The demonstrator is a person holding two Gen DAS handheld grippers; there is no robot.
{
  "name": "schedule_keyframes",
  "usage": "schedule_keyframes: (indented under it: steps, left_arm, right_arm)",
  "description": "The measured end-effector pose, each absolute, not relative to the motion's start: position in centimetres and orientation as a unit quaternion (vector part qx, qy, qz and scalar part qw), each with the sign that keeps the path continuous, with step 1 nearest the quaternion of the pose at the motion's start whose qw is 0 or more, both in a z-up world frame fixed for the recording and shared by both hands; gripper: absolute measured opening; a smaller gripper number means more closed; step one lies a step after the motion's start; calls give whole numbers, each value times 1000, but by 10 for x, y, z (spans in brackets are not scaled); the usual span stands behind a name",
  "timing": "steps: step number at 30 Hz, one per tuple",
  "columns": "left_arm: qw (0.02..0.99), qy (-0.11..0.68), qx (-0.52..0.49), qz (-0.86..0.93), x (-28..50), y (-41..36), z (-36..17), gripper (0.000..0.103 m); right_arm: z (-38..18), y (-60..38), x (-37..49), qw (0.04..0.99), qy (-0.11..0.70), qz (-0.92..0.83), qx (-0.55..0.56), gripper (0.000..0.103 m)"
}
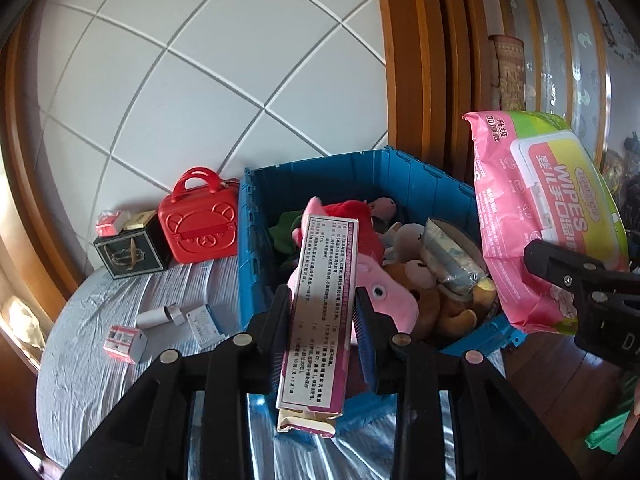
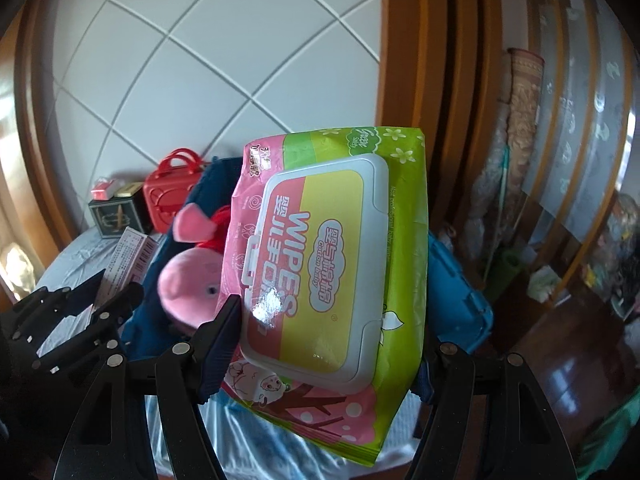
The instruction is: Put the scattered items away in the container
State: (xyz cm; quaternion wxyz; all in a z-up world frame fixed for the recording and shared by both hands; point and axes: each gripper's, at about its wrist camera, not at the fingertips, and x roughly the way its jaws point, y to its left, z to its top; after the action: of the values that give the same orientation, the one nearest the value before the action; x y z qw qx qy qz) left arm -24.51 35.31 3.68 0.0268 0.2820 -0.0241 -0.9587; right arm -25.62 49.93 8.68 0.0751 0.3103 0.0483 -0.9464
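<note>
Left gripper (image 1: pixel 324 320) angled downward over the near edge of the blue crate (image 1: pixel 420 184), jaws drawn close and pinching a long pink-and-white carton (image 1: pixel 320 300) across its narrow width; carton held lengthwise along the fingers, far end reaching in over the crate's contents, near end with a torn flap hanging below the pads. Right gripper (image 2: pixel 332 320) likewise tilted downward, just to the right of the left one, jaws spread about halfway and clamped on the two long edges of a pink-and-green pack of wipes (image 2: pixel 332 248), white flip lid facing the camera; pack raised above the crate's right side, seen from the left wrist view as hanging over the right rim. Crate resting on a bed covered in a pale blue sheet (image 1: pixel 100 320), already holding a heap of soft toys, among them one pink plush pig (image 1: pixel 384 296), one brown bear (image 1: pixel 420 276), and one silvery pouch (image 1: pixel 448 256); exact toy count impossible to tell from the pile. Left on the sheet: one red toy case (image 1: pixel 200 224) with a handle, standing against the crate's left wall; one dark square box (image 1: pixel 128 252) beside it with two small packets on top; nearer the camera, one white tube (image 1: pixel 160 316) and two small boxes (image 1: pixel 124 344).
</note>
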Motion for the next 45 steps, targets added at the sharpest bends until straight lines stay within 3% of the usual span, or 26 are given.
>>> schedule_keyframes:
  steps: [12,28,37,45]
  left_arm:
    - [34,-25,281,-959,-316,344,54,30]
    - [87,3,307,-948,-450,387,79,30]
    - [131,5,343,-930,-530,387,66,30]
    - [131,5,408,-904,-602,371,22,30]
  right_arm:
    - [96,504,-322,58,55,-948,308,71]
    - [107,523,-454,110,104,-936,317,71]
    - [89,518,-534,153,109,-919,345,71]
    - [59,491,-594,152,118,-904,382,71]
